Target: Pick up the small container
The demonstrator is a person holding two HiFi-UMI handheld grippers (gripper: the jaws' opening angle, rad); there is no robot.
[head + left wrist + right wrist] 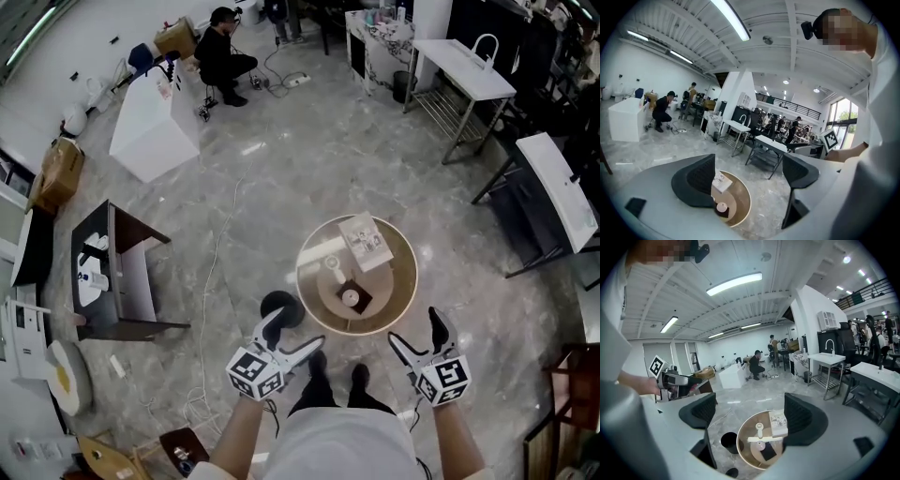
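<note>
Small container (351, 297): pale and round-topped, sitting upright on a dark square mat (364, 303) near the centre of the round table (405, 281). Its top is facing up, and no long axis is showing from above. A clear stemmed piece (332, 265) is standing just beyond it, and a printed booklet (366, 241) is lying toward the far rim. A black round stool (281, 307) is sitting on the floor beside the table's left edge. The left gripper (292, 335) and right gripper (417, 335) are hovering off the near rim, jaws apart and empty. Only that rim is lying between them and the container.
</note>
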